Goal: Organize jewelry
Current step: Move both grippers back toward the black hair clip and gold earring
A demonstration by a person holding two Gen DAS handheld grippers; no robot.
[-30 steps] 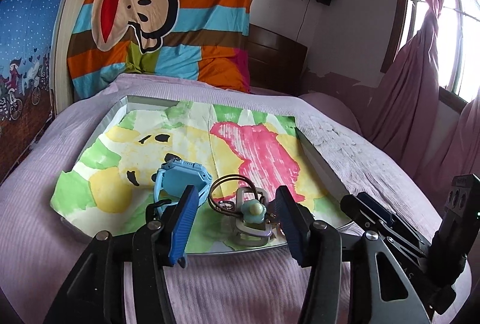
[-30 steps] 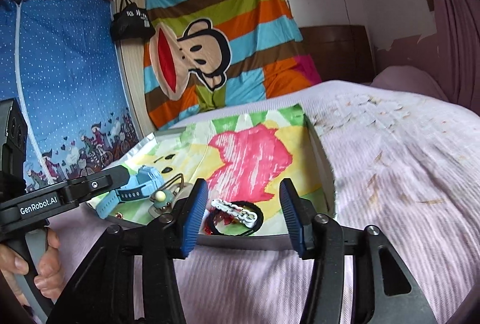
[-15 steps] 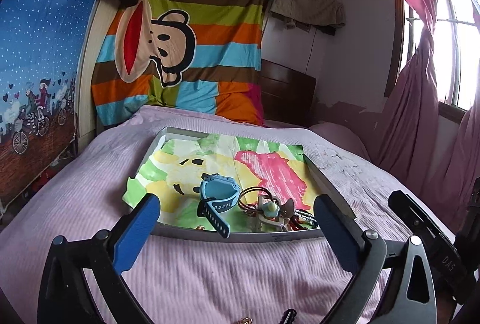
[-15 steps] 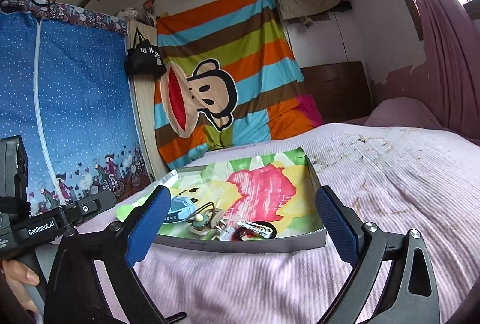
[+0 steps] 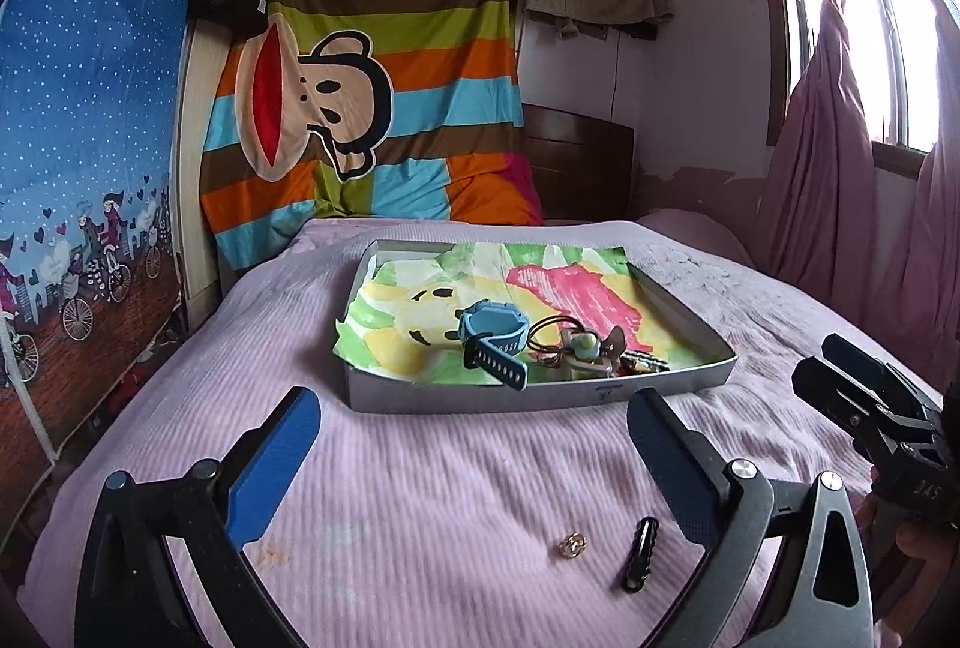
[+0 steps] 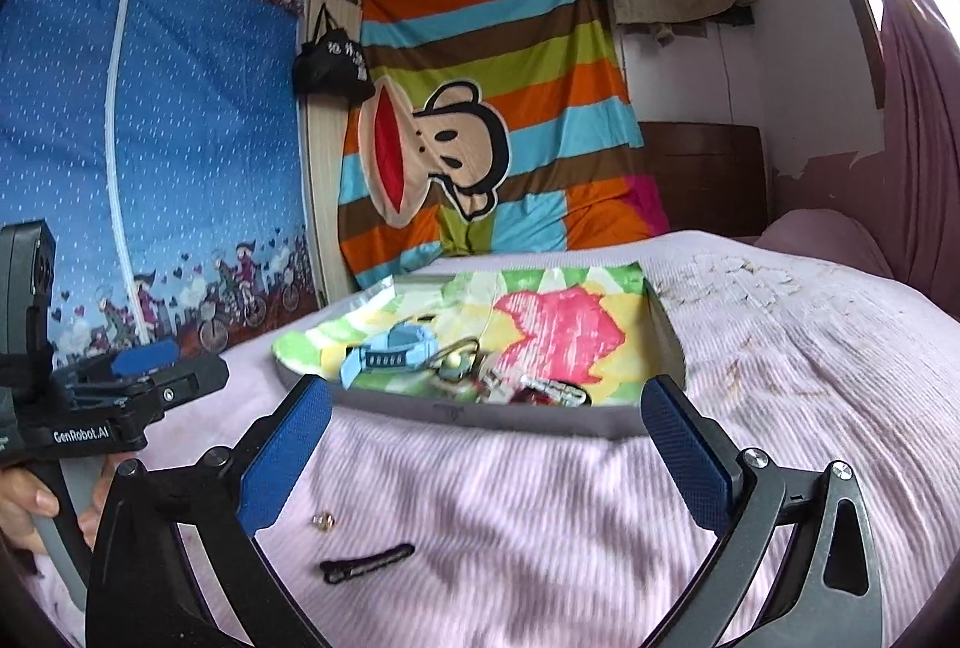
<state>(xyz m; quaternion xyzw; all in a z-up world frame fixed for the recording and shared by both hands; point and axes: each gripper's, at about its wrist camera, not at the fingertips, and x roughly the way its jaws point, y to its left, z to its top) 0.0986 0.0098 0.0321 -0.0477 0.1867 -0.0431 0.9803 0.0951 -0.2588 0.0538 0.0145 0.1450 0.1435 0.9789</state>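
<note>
A shallow grey tray (image 5: 690,383) (image 6: 600,423) lined with a bright drawing lies on the pink bed. Inside near its front edge sit a blue watch (image 5: 495,336) (image 6: 393,351), dark hair loops (image 5: 549,331), a small teal-and-brown charm (image 5: 591,348) and a beaded white clip (image 6: 555,391). On the bedspread in front of the tray lie a small gold ring (image 5: 571,545) (image 6: 323,521) and a black hair clip (image 5: 639,552) (image 6: 367,561). My left gripper (image 5: 474,459) and right gripper (image 6: 489,447) both stand wide open and empty, short of the tray.
A striped monkey blanket (image 5: 372,108) hangs against the far wall by a dark headboard (image 5: 579,168). A blue fabric wardrobe (image 6: 150,156) stands on the left, pink curtains (image 5: 840,168) on the right. A hand (image 6: 27,504) holds the left gripper's handle.
Both grippers went from narrow to wide open and pulled back from the tray. The ring and black clip on the bedspread have come into view.
</note>
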